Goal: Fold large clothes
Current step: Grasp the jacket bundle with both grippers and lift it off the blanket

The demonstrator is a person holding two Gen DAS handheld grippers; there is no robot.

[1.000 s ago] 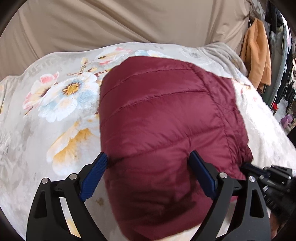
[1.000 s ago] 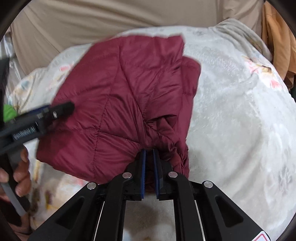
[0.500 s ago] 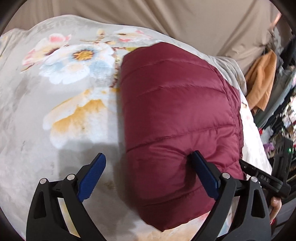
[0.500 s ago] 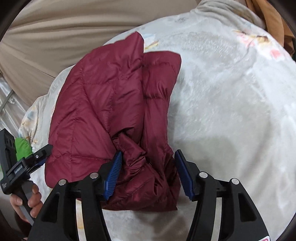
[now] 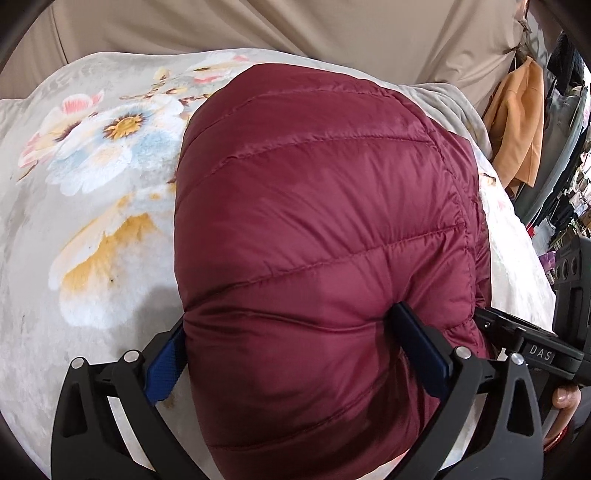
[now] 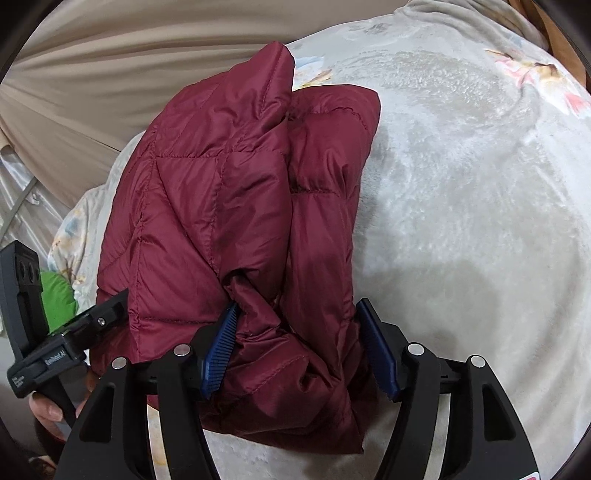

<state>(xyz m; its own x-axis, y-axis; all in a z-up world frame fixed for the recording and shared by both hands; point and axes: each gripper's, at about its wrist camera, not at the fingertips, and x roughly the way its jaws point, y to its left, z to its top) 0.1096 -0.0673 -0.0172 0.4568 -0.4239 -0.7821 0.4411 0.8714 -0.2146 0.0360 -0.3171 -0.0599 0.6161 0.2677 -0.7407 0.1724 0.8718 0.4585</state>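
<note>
A maroon quilted puffer jacket [image 5: 325,221] lies folded on a floral blanket [image 5: 92,229]. My left gripper [image 5: 288,321] straddles its near end with the jaws opening at their widest. The left pad [image 5: 162,369] sits at the jacket's edge and the right pad [image 5: 417,350] rests on top of it. In the right wrist view the jacket [image 6: 221,192] shows a bunched, crumpled end near me. My right gripper [image 6: 297,308] has that bunch between its opening jaws, the pads [image 6: 218,350] standing apart without pinching it. Each view shows the other gripper at its edge.
The blanket [image 6: 461,221] spreads wide to the right of the jacket. A beige cloth [image 5: 295,33] hangs behind the bed. An orange garment [image 5: 517,122] hangs at the far right among dark clothes. A green item [image 6: 57,299] lies past the blanket's left edge.
My right gripper was shut on the bunched jacket fabric and has opened, letting it go. My left gripper has dropped closer, so the jacket now fills the space between its jaws.
</note>
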